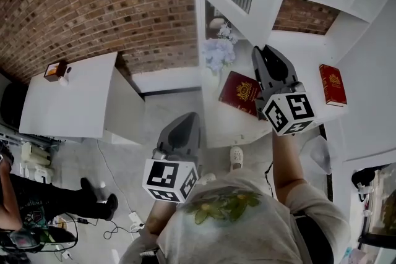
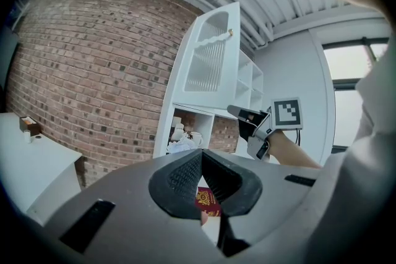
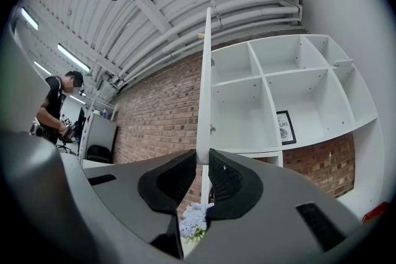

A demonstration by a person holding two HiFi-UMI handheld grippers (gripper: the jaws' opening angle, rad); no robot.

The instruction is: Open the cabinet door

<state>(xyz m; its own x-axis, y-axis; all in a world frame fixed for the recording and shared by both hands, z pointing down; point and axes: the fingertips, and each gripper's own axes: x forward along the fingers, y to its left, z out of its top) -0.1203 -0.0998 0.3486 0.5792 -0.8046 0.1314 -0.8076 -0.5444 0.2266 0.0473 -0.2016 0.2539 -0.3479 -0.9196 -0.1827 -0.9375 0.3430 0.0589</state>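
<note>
Along the thin edge of the cabinet door (image 3: 205,71), the right gripper (image 3: 202,161) clamped shallowly and might slip if swung fast; the left gripper (image 2: 201,155) sat closed, empty.

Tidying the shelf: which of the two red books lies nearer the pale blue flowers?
The tilted red book beside the pale blue flowers; the other red book lies straight, far to the right.

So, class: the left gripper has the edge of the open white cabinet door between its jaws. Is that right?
No: it is the right gripper that has the edge of the open white cabinet door between its jaws, as the right gripper view shows.
</note>
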